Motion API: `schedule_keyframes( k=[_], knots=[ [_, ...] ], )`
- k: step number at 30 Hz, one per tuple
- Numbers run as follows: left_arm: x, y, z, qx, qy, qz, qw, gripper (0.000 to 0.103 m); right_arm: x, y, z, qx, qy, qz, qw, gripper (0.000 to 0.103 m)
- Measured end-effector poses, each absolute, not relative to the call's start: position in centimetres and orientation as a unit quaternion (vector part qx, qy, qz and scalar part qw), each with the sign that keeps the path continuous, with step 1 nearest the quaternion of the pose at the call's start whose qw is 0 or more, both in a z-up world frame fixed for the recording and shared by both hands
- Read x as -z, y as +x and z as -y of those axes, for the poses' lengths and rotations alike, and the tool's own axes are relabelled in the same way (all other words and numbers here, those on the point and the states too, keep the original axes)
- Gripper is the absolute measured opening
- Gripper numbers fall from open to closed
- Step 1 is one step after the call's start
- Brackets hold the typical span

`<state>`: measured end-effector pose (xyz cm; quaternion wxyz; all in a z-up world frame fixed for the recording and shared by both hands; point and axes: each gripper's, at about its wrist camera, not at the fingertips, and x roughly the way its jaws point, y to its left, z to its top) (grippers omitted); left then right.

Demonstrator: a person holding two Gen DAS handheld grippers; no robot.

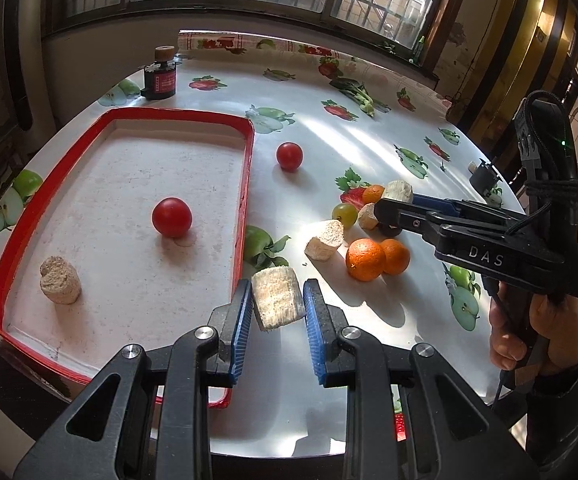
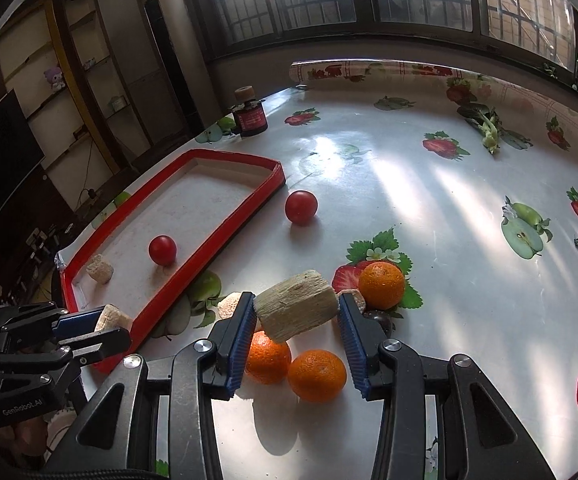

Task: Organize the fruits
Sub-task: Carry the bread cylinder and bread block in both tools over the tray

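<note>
— What is seen around the red tray (image 1: 245, 168)?
— Inside it, a beige chunk (image 1: 60, 280) and a tomato (image 1: 171, 217) are found. Beside its right rim, another chunk (image 1: 278, 303) is clamped by the left gripper (image 1: 277, 312).
— And farther right?
— A pale chunk (image 2: 297, 311) is gripped by the right gripper (image 2: 297, 334) above the oranges (image 2: 316, 375).

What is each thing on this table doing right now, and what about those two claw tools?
Left gripper: shut on a pale chunk, held beside the tray.
Right gripper: shut on another pale chunk, above the oranges.
Red tray: holds one tomato and one chunk.
Second tomato: loose on the table.
Dark bottle: upright, capped.
</note>
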<state>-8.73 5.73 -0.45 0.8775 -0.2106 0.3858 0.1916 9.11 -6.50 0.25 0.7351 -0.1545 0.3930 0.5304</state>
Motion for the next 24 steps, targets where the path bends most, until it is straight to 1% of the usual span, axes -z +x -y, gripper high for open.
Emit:
schedule_keyframes(
  k=[24],
  knots=[
    [-0.6, -12.4, -13.8, -0.266, -0.229, -0.36, 0.864, 0.023, -0.8, 4.9, -0.9, -0.582, -0.17, -0.384, 0.697, 0.042]
  ],
)
